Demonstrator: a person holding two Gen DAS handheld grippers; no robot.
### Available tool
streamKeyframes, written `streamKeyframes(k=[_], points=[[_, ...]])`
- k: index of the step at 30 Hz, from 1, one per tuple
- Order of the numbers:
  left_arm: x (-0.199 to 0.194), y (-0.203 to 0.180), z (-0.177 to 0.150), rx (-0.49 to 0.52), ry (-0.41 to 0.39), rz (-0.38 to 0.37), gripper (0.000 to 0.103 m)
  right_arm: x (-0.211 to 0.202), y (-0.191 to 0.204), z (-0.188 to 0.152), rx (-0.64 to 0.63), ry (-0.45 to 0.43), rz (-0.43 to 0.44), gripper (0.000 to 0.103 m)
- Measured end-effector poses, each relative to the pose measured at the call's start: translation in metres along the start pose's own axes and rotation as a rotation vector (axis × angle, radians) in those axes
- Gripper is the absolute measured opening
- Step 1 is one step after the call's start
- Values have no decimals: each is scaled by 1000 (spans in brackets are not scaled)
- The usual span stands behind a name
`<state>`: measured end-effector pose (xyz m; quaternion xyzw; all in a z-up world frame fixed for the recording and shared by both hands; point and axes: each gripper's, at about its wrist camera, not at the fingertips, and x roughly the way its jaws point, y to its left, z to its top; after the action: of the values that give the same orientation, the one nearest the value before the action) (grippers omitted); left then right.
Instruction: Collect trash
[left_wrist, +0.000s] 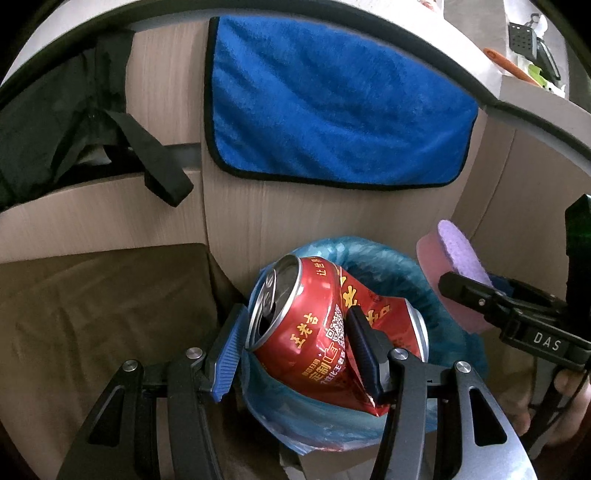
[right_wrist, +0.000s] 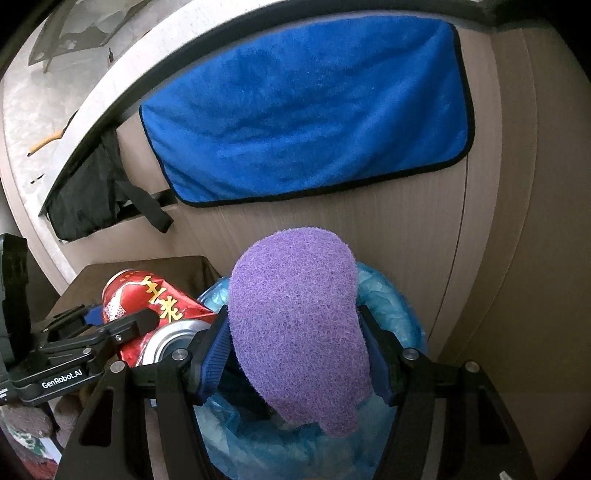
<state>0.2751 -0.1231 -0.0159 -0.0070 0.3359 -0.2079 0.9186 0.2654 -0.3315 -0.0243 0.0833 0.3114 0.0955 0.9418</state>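
Note:
A crushed red drink can (left_wrist: 317, 325) is clamped between the pads of my left gripper (left_wrist: 295, 347), held over the mouth of a bin lined with a blue plastic bag (left_wrist: 436, 288). My right gripper (right_wrist: 295, 354) is shut on a purple scouring sponge (right_wrist: 295, 325), also above the blue-lined bin (right_wrist: 391, 310). In the left wrist view the sponge (left_wrist: 454, 266) and the right gripper (left_wrist: 469, 295) hang at the right. In the right wrist view the can (right_wrist: 147, 299) and the left gripper (right_wrist: 118, 321) appear at the left.
A blue towel (left_wrist: 332, 107) hangs over the wooden cabinet front (left_wrist: 166, 92) behind the bin. A black bag (left_wrist: 55, 122) droops from an open drawer at the left. A brown cushioned surface (left_wrist: 92, 302) lies left of the bin. Utensils (left_wrist: 524, 40) sit on the counter above.

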Motion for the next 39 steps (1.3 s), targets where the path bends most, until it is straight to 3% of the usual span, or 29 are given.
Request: streamKeyframes(k=[11,17,21,31,39], points=[[9,2,6,-23,-7,-9,56,7,-2,1,15,20,-2,63],[7,10,8,-76,-16,-85,56,7,-5,1,37,26,-13,67],[-7,17,8,-108,-44,-75,58,-5,-2,-1,42,13,-6,68],[-95,12,-39,-51,-137,32,75,-70,42,-39,-4,-26,-11,68],[-175,-2,-97,14,-183,133,80,-139,95,-93,-92,-90,-62,70]])
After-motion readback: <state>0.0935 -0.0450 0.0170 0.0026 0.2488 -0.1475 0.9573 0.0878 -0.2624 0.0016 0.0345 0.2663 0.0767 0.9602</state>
